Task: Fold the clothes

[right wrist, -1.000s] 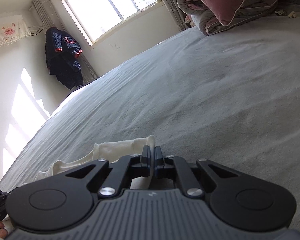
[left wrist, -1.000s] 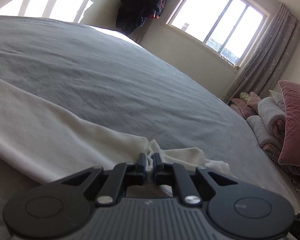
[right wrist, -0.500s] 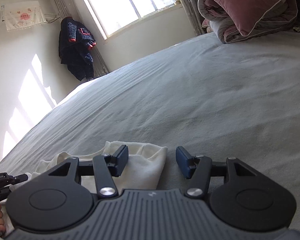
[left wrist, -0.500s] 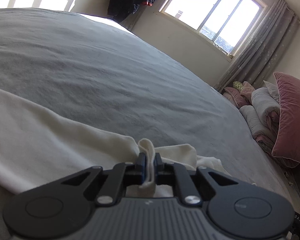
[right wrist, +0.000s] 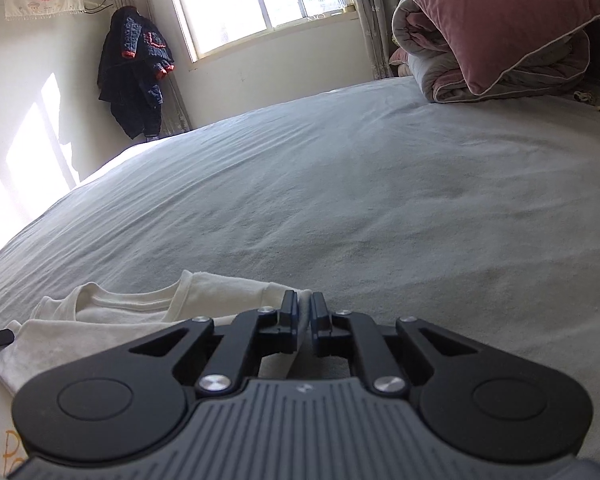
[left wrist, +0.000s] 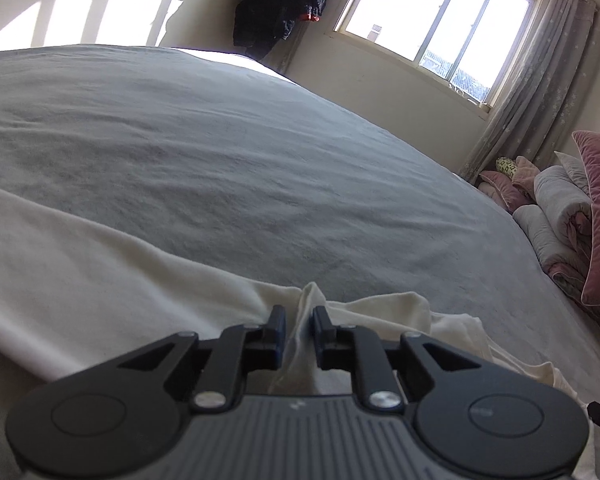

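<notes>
A cream shirt (left wrist: 100, 280) lies spread on the grey bed sheet (left wrist: 220, 160). My left gripper (left wrist: 300, 312) sits low over its bunched edge. Its jaws are opening, and a raised fold of the cloth stands loosely between the pads. In the right wrist view the shirt's neckline (right wrist: 112, 300) shows at the lower left. My right gripper (right wrist: 305, 300) is at the shirt's right edge. Its jaws are closing and stand nearly together, with a thin fold of the cloth pinched between them.
The grey sheet (right wrist: 380, 200) stretches far ahead of both grippers. Pink pillows and rolled quilts (right wrist: 492, 20) are piled at the head of the bed (left wrist: 596, 216). A dark jacket (right wrist: 134, 72) hangs in the corner by the window.
The left jaws, shut tight on the fold before, have parted a little. The right jaws opened wide half a second ago and have come back together on the shirt's edge.
</notes>
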{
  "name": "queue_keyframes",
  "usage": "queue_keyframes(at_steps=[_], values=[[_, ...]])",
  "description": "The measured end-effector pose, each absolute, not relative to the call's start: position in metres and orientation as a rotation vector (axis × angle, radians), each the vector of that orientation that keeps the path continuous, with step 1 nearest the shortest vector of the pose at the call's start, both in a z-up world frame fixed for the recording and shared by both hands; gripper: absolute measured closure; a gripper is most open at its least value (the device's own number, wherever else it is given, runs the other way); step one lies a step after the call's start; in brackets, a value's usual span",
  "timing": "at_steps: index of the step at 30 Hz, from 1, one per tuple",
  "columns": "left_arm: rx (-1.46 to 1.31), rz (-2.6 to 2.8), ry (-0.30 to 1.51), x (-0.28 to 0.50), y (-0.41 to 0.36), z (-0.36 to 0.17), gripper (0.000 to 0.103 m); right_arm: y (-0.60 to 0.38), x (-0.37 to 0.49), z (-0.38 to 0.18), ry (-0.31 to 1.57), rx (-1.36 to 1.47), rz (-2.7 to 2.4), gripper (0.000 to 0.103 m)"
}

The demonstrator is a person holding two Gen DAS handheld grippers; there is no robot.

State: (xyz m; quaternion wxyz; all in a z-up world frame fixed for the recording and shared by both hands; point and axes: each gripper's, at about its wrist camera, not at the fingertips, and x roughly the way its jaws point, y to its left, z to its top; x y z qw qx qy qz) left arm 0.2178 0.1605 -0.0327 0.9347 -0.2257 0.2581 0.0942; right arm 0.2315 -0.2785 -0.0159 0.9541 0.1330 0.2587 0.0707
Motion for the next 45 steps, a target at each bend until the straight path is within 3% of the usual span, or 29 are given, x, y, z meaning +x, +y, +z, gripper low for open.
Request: queue_keyframes(at_steps=[1, 2, 3, 4, 5, 7, 18, 23, 24, 25, 26, 27, 29, 34, 38, 40, 41, 45], values=[[-0.451, 0.210, 0.521, 0.213, 0.161, -0.028, 0.065, -0.278, 0.229, -0.012, 0.519, 0.270, 0.159, 0.084], [-0.436, 0.228, 0.513, 0.208, 0.162, -0.024, 0.059, -0.278, 0.227, -0.008, 0.512, 0.269, 0.175, 0.075], [-0.421, 0.244, 0.507, 0.204, 0.164, -0.020, 0.059, -0.277, 0.224, -0.004, 0.506, 0.269, 0.190, 0.066], [-0.409, 0.258, 0.508, 0.200, 0.165, -0.015, 0.057, -0.276, 0.222, 0.000, 0.499, 0.267, 0.206, 0.050], [-0.398, 0.274, 0.510, 0.196, 0.167, -0.011, 0.052, -0.273, 0.220, 0.003, 0.493, 0.255, 0.229, 0.048], [-0.389, 0.311, 0.523, 0.189, 0.173, -0.004, 0.046, -0.265, 0.217, 0.009, 0.483, 0.227, 0.273, 0.048], [-0.382, 0.162, 0.628, 0.177, 0.138, -0.006, 0.044, -0.260, 0.186, 0.017, 0.576, 0.067, 0.352, 0.048], [-0.353, 0.084, 0.608, 0.173, 0.110, -0.015, 0.041, -0.225, 0.147, 0.006, 0.519, -0.273, 0.434, 0.048], [-0.344, 0.074, 0.601, 0.171, 0.106, -0.017, 0.041, -0.219, 0.144, -0.001, 0.502, -0.344, 0.434, 0.052], [-0.335, 0.067, 0.597, 0.169, 0.103, -0.018, 0.040, -0.212, 0.142, -0.008, 0.486, -0.413, 0.433, 0.063], [-0.326, 0.064, 0.595, 0.168, 0.101, -0.018, 0.040, -0.208, 0.142, -0.014, 0.475, -0.464, 0.419, 0.084], [-0.319, 0.064, 0.593, 0.166, 0.099, -0.019, 0.040, -0.205, 0.142, -0.021, 0.464, -0.515, 0.404, 0.094], [-0.304, 0.062, 0.599, 0.165, 0.095, -0.015, 0.040, -0.200, 0.140, -0.029, 0.440, -0.607, 0.386, 0.096], [-0.239, 0.020, 0.641, 0.163, 0.088, -0.013, 0.037, -0.200, 0.134, -0.034, 0.460, -0.767, 0.327, 0.097], [-0.194, 0.013, 0.662, 0.158, 0.089, -0.010, 0.037, -0.198, 0.133, -0.044, 0.477, -0.800, 0.326, 0.091], [-0.182, 0.004, 0.646, 0.154, 0.093, -0.004, 0.035, -0.206, 0.135, -0.030, 0.509, -0.717, 0.330, 0.085], [-0.176, 0.003, 0.641, 0.152, 0.095, -0.001, 0.035, -0.211, 0.133, -0.023, 0.519, -0.655, 0.331, 0.077], [-0.169, -0.002, 0.610, 0.143, 0.107, 0.010, 0.035, -0.232, 0.143, -0.001, 0.513, -0.452, 0.302, 0.074]])
